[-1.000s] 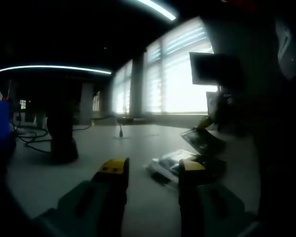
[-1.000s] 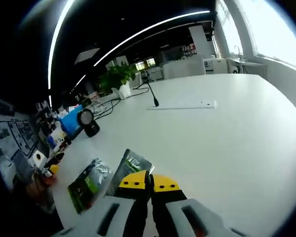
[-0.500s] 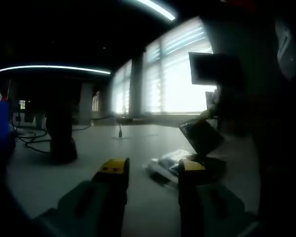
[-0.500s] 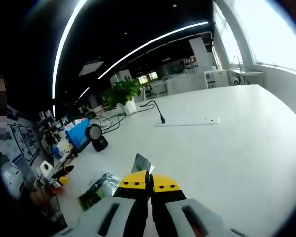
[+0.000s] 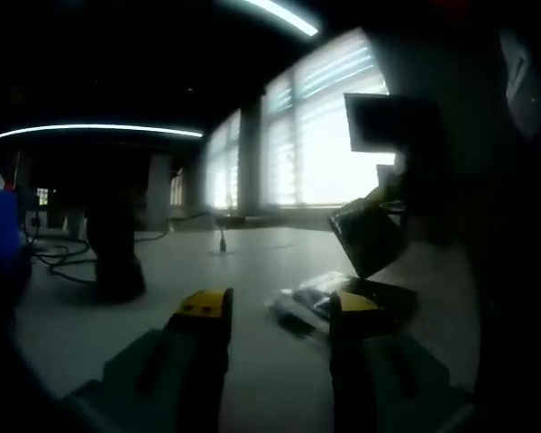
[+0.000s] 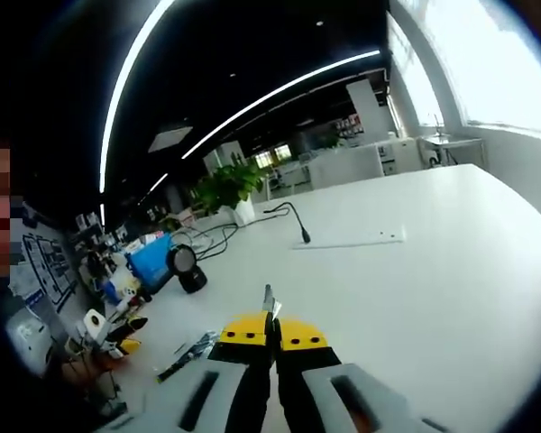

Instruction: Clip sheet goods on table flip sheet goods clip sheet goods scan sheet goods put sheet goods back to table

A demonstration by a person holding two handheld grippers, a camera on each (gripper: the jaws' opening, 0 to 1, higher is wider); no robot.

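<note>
Dangling sheet pack (image 6: pixel 268 299) in right claw (image 6: pixel 272 337)

Packets (image 5: pixel 338 302) flat on table (image 5: pixel 252 262), just ahead of left gripper (image 5: pixel 275 311); lifted packet (image 5: pixel 368 236) above them, scanner stand (image 5: pixel 113 248) far left.

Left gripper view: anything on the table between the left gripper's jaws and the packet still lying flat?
Nothing. In the left gripper view, bare white table runs from the open left gripper to the flat packet, which sits just past the fingertips.

Two sheet goods packets: one lifted (image 5: pixel 368 236), one on the table (image 5: pixel 329 298).
</note>
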